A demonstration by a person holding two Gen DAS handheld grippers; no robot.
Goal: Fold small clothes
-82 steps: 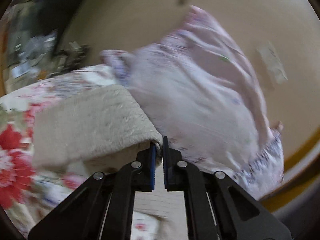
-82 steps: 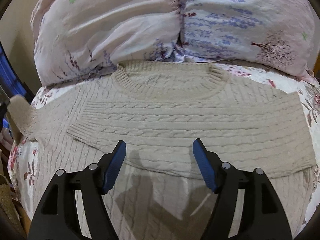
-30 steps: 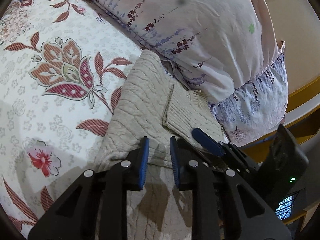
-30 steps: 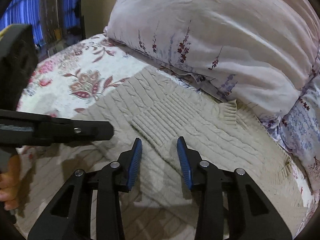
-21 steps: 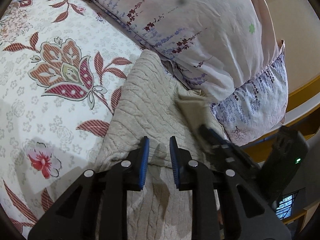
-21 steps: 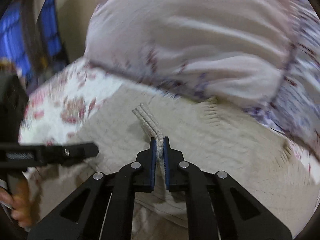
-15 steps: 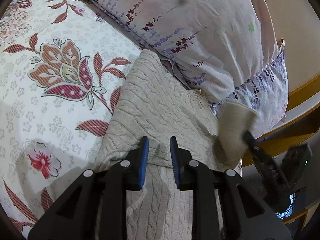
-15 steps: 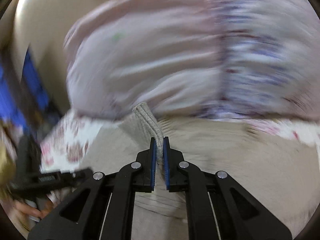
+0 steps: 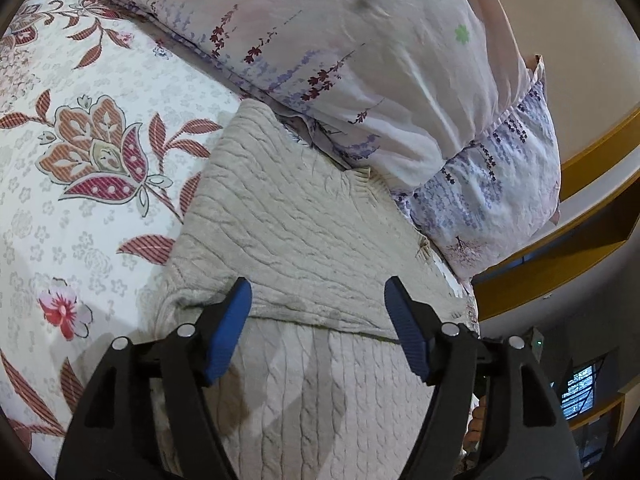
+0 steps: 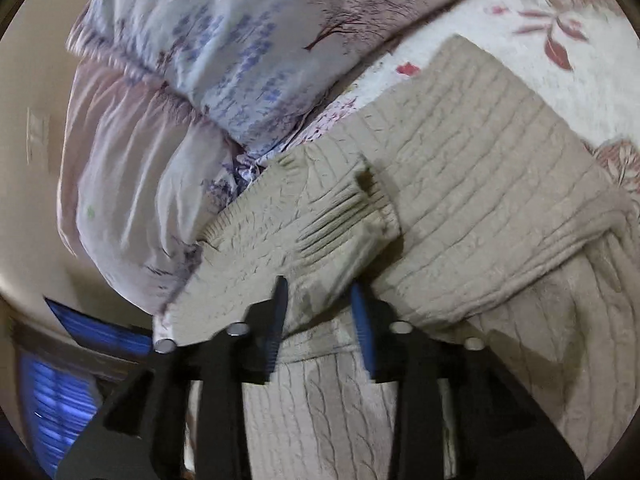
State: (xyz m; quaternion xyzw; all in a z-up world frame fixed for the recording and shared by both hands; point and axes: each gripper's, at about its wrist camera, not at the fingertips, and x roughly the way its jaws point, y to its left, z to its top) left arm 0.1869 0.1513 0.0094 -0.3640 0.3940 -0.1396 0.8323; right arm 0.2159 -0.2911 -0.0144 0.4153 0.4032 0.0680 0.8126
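A beige cable-knit sweater (image 9: 304, 232) lies on a floral bedspread (image 9: 80, 200), its neck end against the pillows. Its top part is folded down over the body. In the left wrist view my left gripper (image 9: 320, 320) hovers over that folded edge, jaws opening wide with only flat knit below them. The right wrist view is blurred. There the sweater (image 10: 500, 184) has a sleeve laid across it, ribbed cuff (image 10: 348, 208) pointing away. My right gripper (image 10: 320, 316) is at the sleeve's near end, its jaws opening with the sleeve between them.
Two pale floral pillows (image 9: 360, 60) (image 9: 488, 200) lean at the head of the bed. A wooden bed frame (image 9: 560, 268) and a beige wall run behind them. The bedspread (image 10: 560, 20) extends past the sweater. A blue curtain (image 10: 52, 400) hangs off the bed's side.
The right gripper pinched the sleeve cuff, carried it across the sweater, rolled over and then parted its jaws. It left the left wrist view. The left gripper's narrow gap spread wide.
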